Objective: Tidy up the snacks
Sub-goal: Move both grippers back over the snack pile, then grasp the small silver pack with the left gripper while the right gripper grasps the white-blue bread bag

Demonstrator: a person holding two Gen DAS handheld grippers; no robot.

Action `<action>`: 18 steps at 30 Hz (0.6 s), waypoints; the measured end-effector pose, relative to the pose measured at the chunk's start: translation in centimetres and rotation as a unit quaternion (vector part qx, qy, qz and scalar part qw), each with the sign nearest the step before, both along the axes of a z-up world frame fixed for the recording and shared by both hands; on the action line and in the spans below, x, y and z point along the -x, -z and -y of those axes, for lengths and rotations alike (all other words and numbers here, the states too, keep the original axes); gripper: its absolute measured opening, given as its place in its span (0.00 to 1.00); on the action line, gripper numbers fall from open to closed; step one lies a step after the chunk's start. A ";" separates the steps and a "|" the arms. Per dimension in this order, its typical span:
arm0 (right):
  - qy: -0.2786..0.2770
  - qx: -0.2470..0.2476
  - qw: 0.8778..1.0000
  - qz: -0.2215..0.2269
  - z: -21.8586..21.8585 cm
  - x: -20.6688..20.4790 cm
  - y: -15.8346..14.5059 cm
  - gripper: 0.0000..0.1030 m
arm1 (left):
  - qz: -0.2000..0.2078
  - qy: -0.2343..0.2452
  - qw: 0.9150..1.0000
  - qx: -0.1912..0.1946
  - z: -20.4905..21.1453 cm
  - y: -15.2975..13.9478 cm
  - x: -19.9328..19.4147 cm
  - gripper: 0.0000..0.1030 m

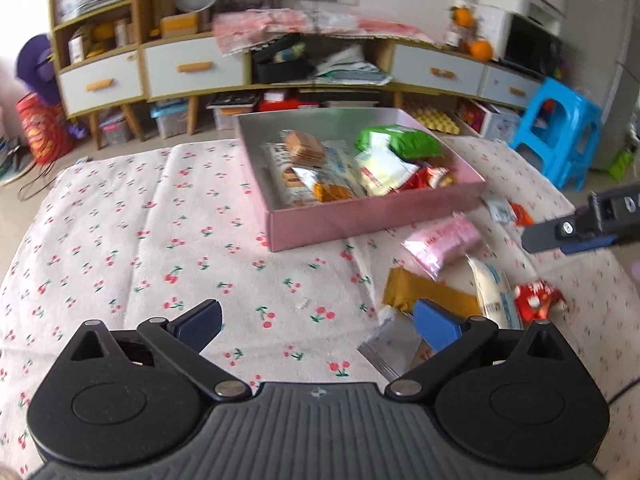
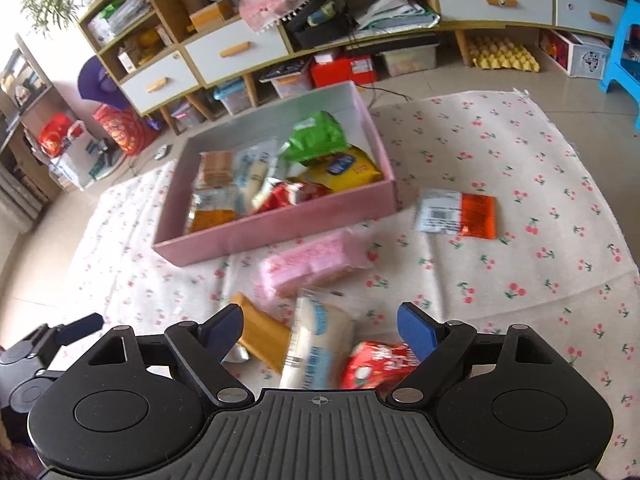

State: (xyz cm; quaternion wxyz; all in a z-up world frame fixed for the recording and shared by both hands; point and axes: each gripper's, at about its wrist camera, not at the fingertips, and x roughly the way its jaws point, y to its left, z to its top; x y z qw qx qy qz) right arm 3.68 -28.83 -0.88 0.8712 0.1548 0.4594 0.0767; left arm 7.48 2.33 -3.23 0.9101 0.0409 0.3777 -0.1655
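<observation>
A pink box (image 1: 376, 222) (image 2: 280, 226) stands on the cherry-print cloth and holds several snack packs, among them a green one (image 1: 400, 142) (image 2: 316, 136). Loose on the cloth lie a pink pack (image 1: 444, 242) (image 2: 312, 266), a tan pack (image 1: 424, 296) (image 2: 262, 330), a white-and-blue pack (image 1: 494, 292) (image 2: 316, 340), a red pack (image 1: 538, 298) (image 2: 376, 366) and an orange-and-white pack (image 2: 458, 214). My left gripper (image 1: 318, 320) is open and empty over bare cloth, left of the loose packs. My right gripper (image 2: 320, 330) is open, its jaws either side of the white-and-blue and red packs.
A low cabinet with white drawers (image 1: 196, 66) (image 2: 236, 50) runs along the back, with storage bins under it. A blue plastic stool (image 1: 560, 128) stands at the right. The cloth's edge (image 2: 600, 184) lies at the right, tiled floor beyond.
</observation>
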 end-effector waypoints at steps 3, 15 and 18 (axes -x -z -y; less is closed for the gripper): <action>-0.005 0.016 1.000 -0.001 0.2 0.2 0.7 0.84 | 0.007 0.040 0.999 -0.006 0.9 0.8 0.6 0.99; -0.039 0.053 0.998 -0.013 -0.4 0.2 3.0 0.84 | 0.025 0.158 0.984 -0.079 5.2 2.8 2.0 0.74; -0.044 0.055 0.997 -0.017 -0.6 0.0 3.3 0.84 | 0.016 0.160 0.983 -0.085 5.5 3.0 1.7 0.67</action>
